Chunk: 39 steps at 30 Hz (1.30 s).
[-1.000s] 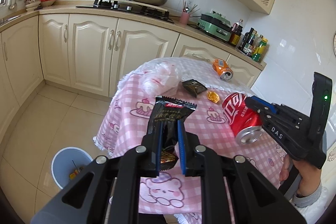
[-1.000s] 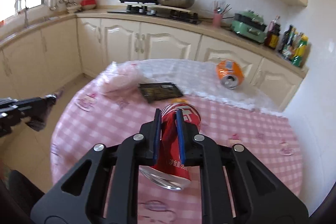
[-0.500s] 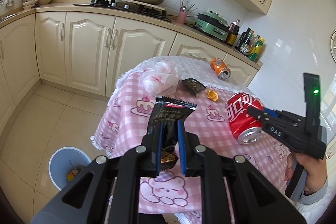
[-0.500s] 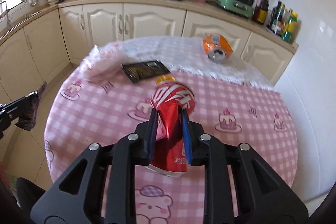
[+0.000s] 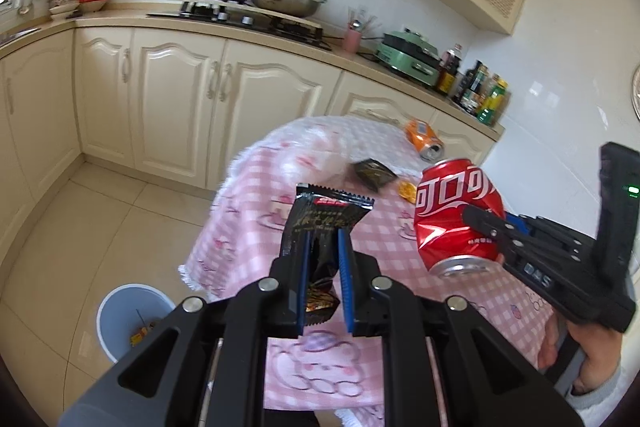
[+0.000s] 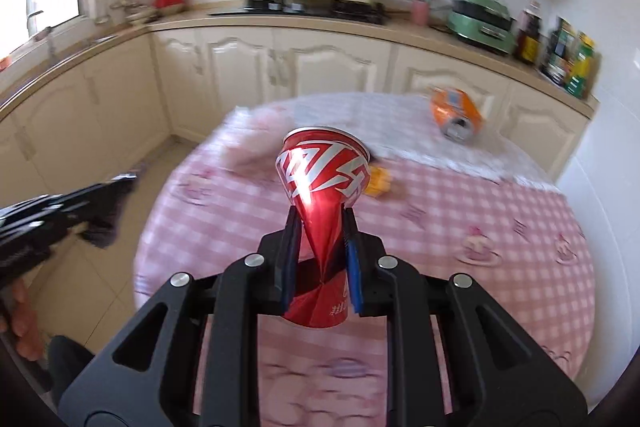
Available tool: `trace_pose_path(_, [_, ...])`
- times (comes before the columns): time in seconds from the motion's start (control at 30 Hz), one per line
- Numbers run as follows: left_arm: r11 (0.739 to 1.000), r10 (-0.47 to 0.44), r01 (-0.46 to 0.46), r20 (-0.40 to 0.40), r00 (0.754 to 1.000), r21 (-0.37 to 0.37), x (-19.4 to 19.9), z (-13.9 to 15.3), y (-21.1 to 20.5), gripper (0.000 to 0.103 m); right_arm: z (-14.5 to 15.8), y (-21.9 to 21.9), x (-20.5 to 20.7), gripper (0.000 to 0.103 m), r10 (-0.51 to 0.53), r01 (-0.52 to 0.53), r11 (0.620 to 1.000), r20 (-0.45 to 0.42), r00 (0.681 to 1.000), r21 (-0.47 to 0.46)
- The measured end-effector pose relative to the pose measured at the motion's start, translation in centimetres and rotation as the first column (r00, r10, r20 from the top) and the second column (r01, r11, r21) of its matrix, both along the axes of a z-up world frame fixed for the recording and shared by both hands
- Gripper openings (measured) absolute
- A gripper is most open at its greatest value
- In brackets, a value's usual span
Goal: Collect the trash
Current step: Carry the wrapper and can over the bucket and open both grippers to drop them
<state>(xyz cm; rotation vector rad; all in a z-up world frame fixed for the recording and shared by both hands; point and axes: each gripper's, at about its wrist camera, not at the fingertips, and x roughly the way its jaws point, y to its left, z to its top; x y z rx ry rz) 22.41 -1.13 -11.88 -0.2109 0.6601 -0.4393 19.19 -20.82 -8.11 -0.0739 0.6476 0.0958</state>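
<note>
- Trash is in both claws: the left gripper (image 5: 323, 263) pinches a black snack wrapper (image 5: 325, 223) at 12 o'clock in its view.
- The right gripper (image 6: 320, 251) squeezes a dented red can (image 6: 322, 195); its jaws have just closed further on it, and the can is now lifted off the pink table (image 6: 460, 203).
- The bin (image 5: 120, 315) sits at 8 o'clock, probably the next stop.
- An orange can (image 6: 456, 113) remains at 1 o'clock.

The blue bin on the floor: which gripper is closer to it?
Left. The left gripper, holding a black wrapper, hangs nearly over the blue bin. The right gripper, squeezing the red can, is over the table.
</note>
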Motion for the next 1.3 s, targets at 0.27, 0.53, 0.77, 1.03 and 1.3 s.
trace_pose_path(0.27, [0.982,0.186,-0.185,-0.001,0.983,0.019,0.0,-1.0,8.1,0.013,-0.2,11.8,1.5,0.021,0.253,-0.254,0.965,0.011,0.967,0.062])
trace_pose_path(0.53, [0.915,0.402,-0.394,-0.128,0.907,0.084,1.8,-7.6,19.6,0.013,-8.1,23.9,6.4,0.021,0.418,-0.406,0.907,-0.129,0.899,0.112])
trace_pose_path(0.77, [0.902,0.428,-0.420,-0.321,0.844,0.100,6.5,-17.4,24.9,0.013,-18.7,29.5,11.5,0.021,0.415,-0.398,0.910,-0.313,0.854,0.121])
trace_pose_path(1.03, [0.909,0.392,-0.415,-0.412,0.823,0.034,11.2,-24.9,26.5,0.048,-25.6,29.8,15.2,0.021,0.350,-0.341,0.935,-0.425,0.835,0.101])
trace_pose_path(1.3, [0.899,0.405,-0.434,-0.479,0.779,0.056,11.3,-28.7,27.9,0.051,-29.0,31.3,16.7,0.021,0.337,-0.327,0.939,-0.471,0.815,0.107])
